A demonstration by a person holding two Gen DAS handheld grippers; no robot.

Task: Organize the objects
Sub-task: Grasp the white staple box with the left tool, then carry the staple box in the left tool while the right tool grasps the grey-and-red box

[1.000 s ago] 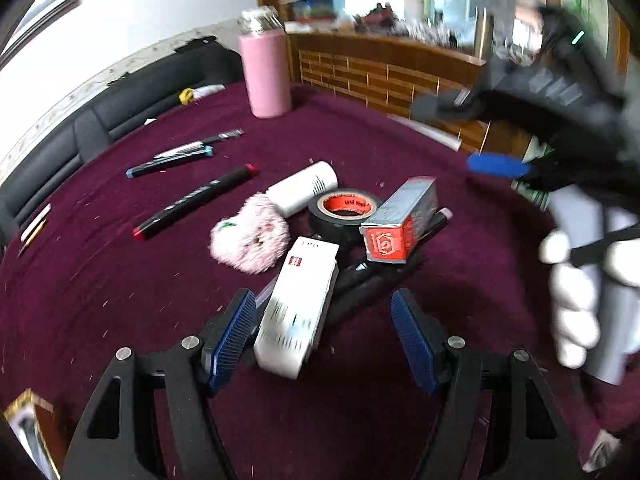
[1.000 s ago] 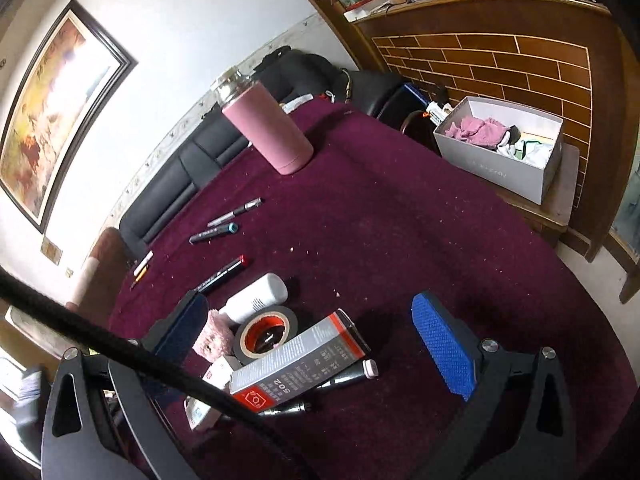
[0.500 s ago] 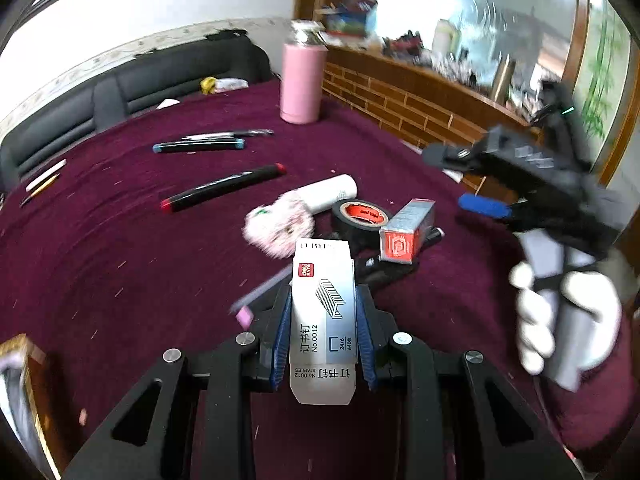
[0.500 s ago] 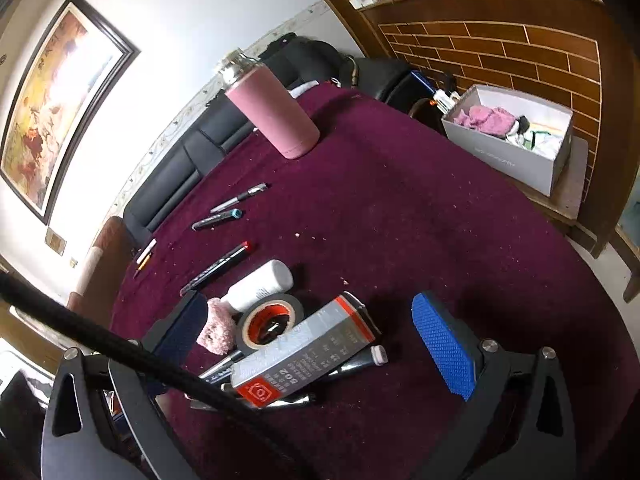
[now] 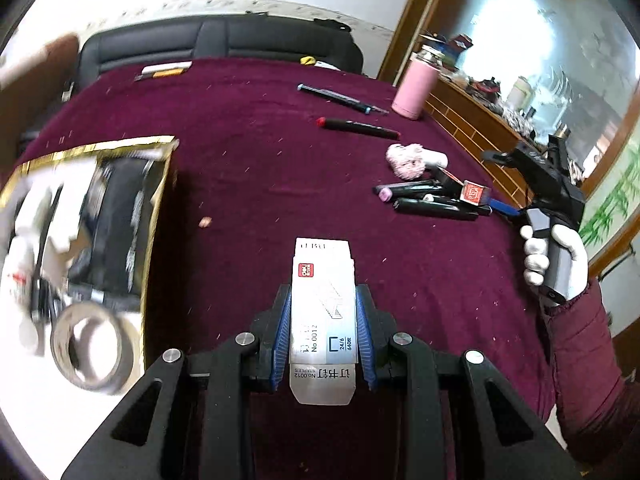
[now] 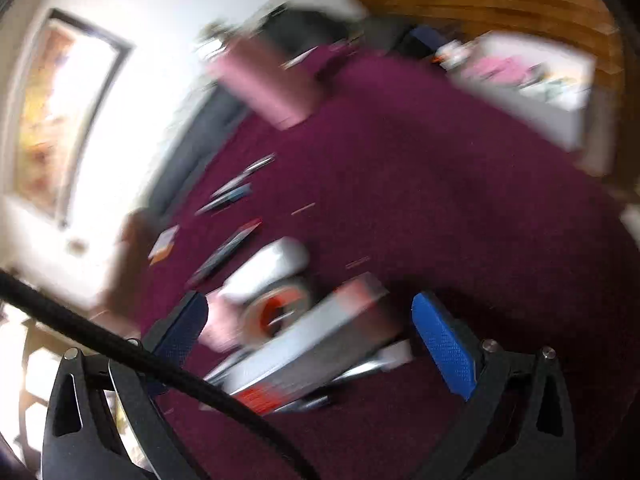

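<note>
My left gripper (image 5: pixel 323 296) is shut on a white staples box (image 5: pixel 322 264) and holds it above the maroon tablecloth (image 5: pixel 248 184), just right of a gold-rimmed box (image 5: pixel 160 184). Farther right lies a cluster: a pink pompom (image 5: pixel 406 160), black markers (image 5: pixel 432 200) and a grey and red carton (image 5: pixel 472 192). My right gripper (image 6: pixel 308 308), held by a white-gloved hand (image 5: pixel 556 256), is open over that carton (image 6: pixel 320 344), which lies between its blue pads (image 6: pixel 444 344). Next to the carton are a tape roll with a red core (image 6: pixel 276 312) and a white tube (image 6: pixel 268 268). The right wrist view is blurred.
A grey tape roll (image 5: pixel 92 354) and blurred items lie in the gold-rimmed box. A red-capped marker (image 5: pixel 358 127), two pens (image 5: pixel 340 96) and a pink bottle (image 5: pixel 414 88) stand farther back. A black sofa (image 5: pixel 224 40) lines the far edge. A white open box (image 6: pixel 520 80) sits off the table's right side.
My left gripper closed on the staples box, lifted it out of the cluster and swung left toward the gold-rimmed box. My right gripper dipped closer over the grey and red carton.
</note>
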